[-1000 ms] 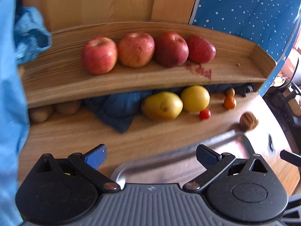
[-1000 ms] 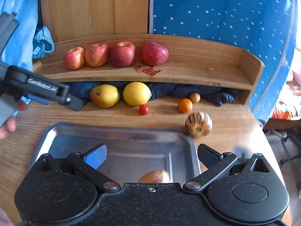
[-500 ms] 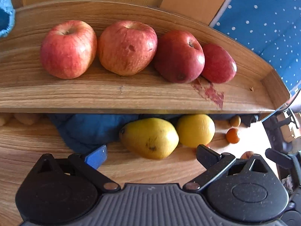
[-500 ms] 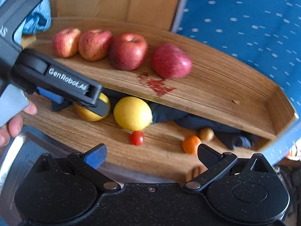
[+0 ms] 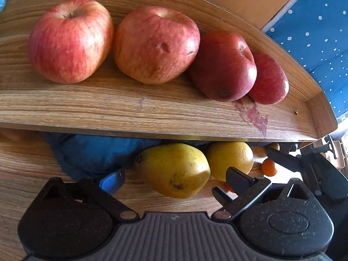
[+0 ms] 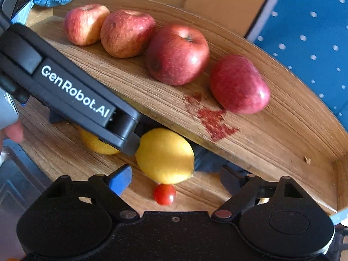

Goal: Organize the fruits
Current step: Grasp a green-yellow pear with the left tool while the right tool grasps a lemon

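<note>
Yellow pear (image 5: 174,169) between our left gripper (image 5: 174,177) fingers, jaws spread; our right gripper (image 6: 174,178) gapes around lemon (image 6: 165,155); four apples (image 5: 69,41) line shelf (image 5: 152,113).

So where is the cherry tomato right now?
In the right wrist view, the cherry tomato sits on the lower wooden surface, just in front of the yellow citrus fruit, between the right gripper fingers.

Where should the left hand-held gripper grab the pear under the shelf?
Grip the pear across its wide belly, coming in low from the front: it lies on its side, the shelf overhangs it, and the open left hand-held gripper already faces it.
</note>
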Demonstrator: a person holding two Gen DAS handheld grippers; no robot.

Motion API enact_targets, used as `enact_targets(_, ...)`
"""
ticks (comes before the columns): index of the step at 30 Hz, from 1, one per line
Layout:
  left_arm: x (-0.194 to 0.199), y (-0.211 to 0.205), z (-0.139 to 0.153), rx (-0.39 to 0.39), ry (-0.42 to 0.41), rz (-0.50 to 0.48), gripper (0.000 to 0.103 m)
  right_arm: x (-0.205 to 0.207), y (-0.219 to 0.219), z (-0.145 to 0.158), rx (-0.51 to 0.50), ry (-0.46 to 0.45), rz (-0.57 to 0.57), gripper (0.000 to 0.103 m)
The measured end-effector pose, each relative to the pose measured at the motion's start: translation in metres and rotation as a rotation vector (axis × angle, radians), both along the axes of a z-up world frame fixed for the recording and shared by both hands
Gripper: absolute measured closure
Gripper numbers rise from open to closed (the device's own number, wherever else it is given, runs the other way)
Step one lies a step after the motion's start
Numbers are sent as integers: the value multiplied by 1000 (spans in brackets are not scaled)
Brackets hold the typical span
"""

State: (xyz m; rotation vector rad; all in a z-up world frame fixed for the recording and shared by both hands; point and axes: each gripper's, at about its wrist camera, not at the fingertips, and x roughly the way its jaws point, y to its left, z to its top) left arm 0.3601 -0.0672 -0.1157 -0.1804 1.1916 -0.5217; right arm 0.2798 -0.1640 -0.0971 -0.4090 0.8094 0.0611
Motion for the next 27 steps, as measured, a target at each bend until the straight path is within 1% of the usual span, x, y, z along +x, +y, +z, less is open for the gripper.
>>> enact_targets(3,4,3,-2,-13,6,17,6,5,4,-3,-2,4,22,20)
enact_targets(4,5,5,-3,-18,12,21,7,6,5,-3,-2,4,27,22)
enact_targets(5,7,5,-5,-21,17,24,7,7,5,-4,-1,5,33,27)
enact_targets(6,7,6,-5,-25,16,28,7,7,7,-5,-3,6,36,30)
enact_targets(10,12,9,-5,-23,5,33,8,11,11,-8,-6,5,40,35)
enact_targets(12,12,9,-5,-19,-3,34,10,13,11,-8,-12,1,39,40)
enact_targets(15,10,6,-4,-21,-11,35,13,14,12,-8,-6,0,40,41)
enact_targets(17,8,6,-3,-44,-6,37,21,14,12,-8,-9,-4,38,41)
enact_targets(19,5,7,-2,-37,-11,39,27,16,8,-7,-6,-5,32,41)
enact_targets(21,3,8,-2,-38,-22,27,27,15,9,-7,-2,-5,31,42)
enact_targets(27,1,11,-3,-44,-11,25,28,8,9,-3,2,-9,27,42)
